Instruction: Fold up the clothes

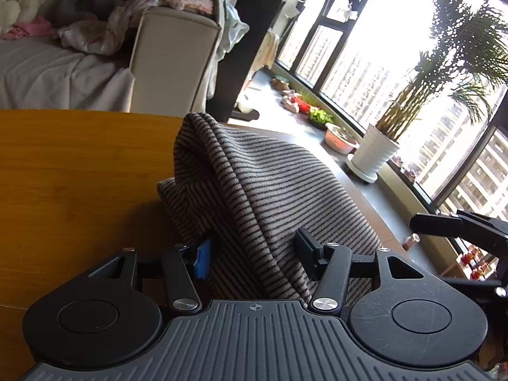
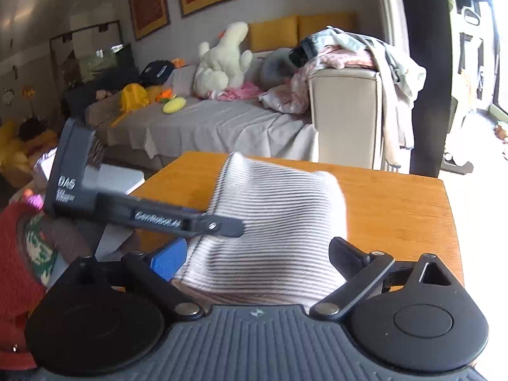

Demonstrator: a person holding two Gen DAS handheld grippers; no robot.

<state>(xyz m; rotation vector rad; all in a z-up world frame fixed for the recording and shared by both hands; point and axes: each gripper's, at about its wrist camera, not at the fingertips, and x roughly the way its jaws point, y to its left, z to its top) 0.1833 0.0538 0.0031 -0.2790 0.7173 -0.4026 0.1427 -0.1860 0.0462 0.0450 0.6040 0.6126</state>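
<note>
Striped garment (image 1: 254, 190) bunched on table (image 1: 63, 174)

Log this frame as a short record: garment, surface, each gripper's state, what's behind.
garment: striped knit garment, bunched and raised off the table
surface: wooden table
left gripper: jaws partly apart, striped fabric between the fingers; whether the pads press on it cannot be told
right gripper: jaws wide, fabric between them, pads not pressing on it
other gripper in view: left one crosses the right wrist view
behind: sofa with a white plush toy; clothes pile on its armrest
</note>
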